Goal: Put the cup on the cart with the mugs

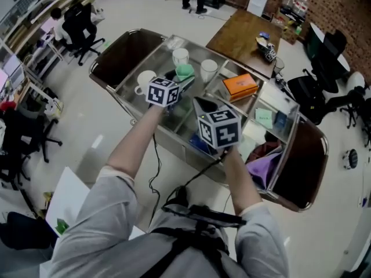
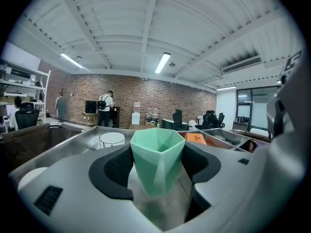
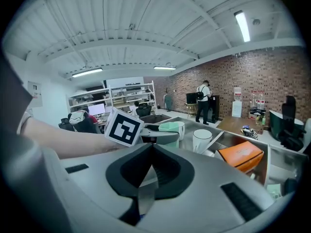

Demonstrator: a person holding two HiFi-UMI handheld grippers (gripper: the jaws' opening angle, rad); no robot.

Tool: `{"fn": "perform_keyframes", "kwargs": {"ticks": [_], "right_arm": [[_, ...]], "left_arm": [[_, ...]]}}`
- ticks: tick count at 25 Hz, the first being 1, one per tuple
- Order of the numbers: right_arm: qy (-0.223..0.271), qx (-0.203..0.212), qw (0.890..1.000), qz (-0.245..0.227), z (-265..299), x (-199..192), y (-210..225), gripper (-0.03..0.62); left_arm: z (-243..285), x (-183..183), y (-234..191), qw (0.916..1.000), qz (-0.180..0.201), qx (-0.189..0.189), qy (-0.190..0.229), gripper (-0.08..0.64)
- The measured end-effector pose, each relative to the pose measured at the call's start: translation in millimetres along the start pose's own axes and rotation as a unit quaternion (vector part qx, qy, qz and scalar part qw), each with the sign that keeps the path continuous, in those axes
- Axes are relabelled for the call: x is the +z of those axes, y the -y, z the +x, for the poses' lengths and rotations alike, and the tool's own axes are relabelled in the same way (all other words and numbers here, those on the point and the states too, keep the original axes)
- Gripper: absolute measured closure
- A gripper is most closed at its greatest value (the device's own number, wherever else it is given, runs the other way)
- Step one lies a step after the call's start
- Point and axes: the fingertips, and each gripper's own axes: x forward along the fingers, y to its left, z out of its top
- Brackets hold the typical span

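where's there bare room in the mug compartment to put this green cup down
Bare steel in the cart shows between the handled mug at the left and the far mug; the green cup should fit there. It is tighter toward the right mug by the divider. The orange box fills much of the next compartment.

A big office room: black rolling chairs, computer screens on shelves, a brick wall, long ceiling lights
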Motion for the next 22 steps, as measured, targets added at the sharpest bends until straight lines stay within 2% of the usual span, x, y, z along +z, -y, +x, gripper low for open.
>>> {"fn": "perform_keyframes", "kwargs": {"ticks": [10,22], "right_arm": [[-0.001,-0.015,1.000,0.016,0,-5,18,0.583],[-0.007,-0.012,1.000,0.025,6,-14,18,0.583]], "left_arm": [[27,-31,0,0.9993,-0.002,-0.021,-0.029,0.253],[31,-61,-6,0.9981,-0.013,-0.022,-0.055,0.253]]}}
